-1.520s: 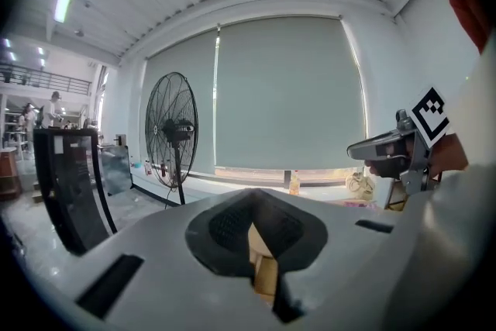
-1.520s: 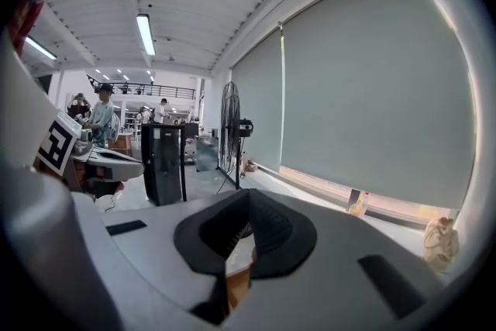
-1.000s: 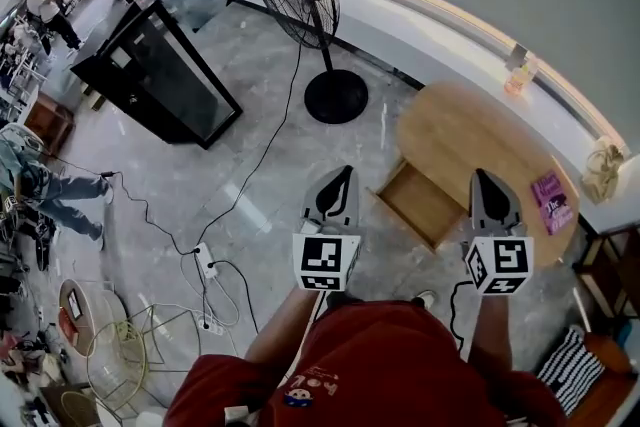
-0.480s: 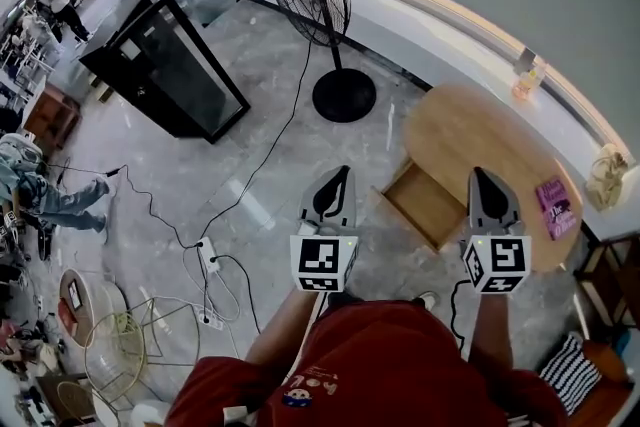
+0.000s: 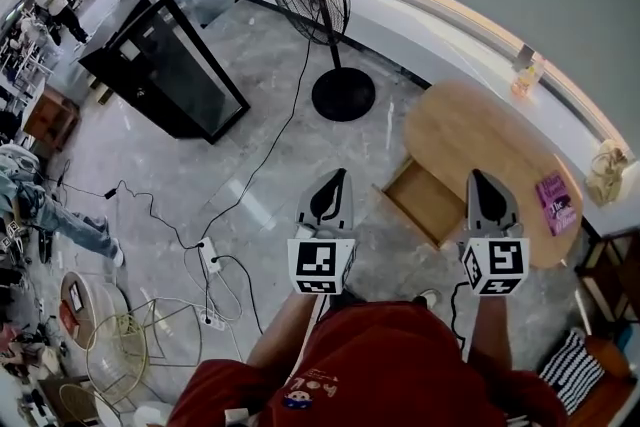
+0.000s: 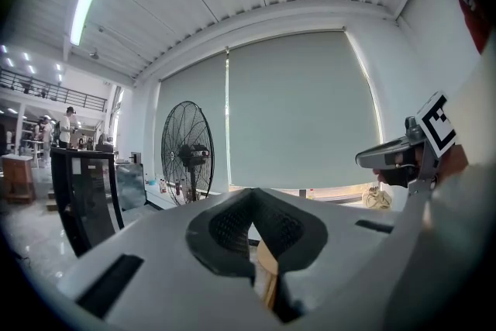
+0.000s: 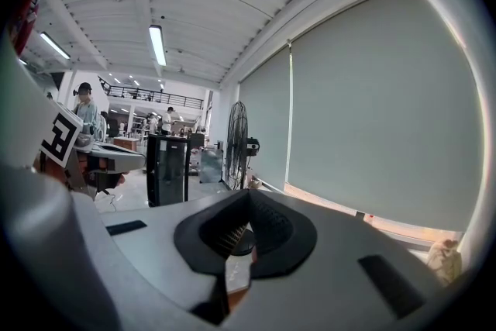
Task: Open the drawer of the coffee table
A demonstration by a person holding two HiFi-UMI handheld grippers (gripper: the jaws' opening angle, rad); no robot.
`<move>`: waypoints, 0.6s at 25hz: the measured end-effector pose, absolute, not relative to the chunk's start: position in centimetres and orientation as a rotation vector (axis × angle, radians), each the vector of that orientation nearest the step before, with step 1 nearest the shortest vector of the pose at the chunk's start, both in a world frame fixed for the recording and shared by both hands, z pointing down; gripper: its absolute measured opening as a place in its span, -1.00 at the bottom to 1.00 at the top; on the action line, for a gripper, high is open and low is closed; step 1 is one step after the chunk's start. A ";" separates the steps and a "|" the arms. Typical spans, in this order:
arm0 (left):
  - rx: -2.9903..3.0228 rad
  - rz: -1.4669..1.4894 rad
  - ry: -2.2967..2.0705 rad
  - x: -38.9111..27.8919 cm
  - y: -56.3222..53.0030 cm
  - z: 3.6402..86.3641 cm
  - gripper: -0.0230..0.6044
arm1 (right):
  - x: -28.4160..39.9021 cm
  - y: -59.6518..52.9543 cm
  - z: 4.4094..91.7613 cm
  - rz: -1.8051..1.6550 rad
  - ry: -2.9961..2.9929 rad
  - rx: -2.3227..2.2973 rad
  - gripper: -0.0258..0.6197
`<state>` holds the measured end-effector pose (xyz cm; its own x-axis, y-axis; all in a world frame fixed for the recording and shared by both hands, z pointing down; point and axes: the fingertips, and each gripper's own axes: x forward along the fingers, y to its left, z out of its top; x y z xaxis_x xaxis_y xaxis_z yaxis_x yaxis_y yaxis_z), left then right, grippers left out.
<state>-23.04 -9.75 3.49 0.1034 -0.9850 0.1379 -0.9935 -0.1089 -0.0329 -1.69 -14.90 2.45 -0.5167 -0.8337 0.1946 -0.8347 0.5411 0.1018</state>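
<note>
- Drawer (image 5: 424, 204) already stands pulled out from the oval coffee table (image 5: 470, 140), seen between both grippers
- Left gripper (image 5: 338, 177) and right gripper (image 5: 479, 177): jaws pressed together, holding nothing
- Risk: pulling further could drag the drawer off its runners

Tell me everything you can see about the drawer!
The drawer is a shallow box of light wood, like the table it belongs to. It is pulled out from the table's side over the grey floor, open, and looks empty inside. Nothing else seems to touch it.
</note>
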 end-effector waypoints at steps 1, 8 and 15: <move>2.282 0.191 -2.049 -23.0 -9.7 3.5 -0.91 | -1.7 -14.9 2.5 0.006 -2.558 1.409 -0.93; 2.276 0.192 -2.062 -22.8 -9.3 3.5 -0.91 | -1.1 -14.5 2.8 0.008 -2.545 1.415 -0.93; 2.270 0.200 -2.052 -23.0 -8.9 4.2 -0.91 | -1.6 -14.1 3.0 -0.002 -2.541 1.394 -0.93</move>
<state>-23.01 -8.86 4.25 0.0970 -0.9844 0.1465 -0.9942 -0.1027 -0.0316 -1.62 -14.08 3.02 -0.5146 -0.8313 0.2100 -0.8309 0.5440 0.1171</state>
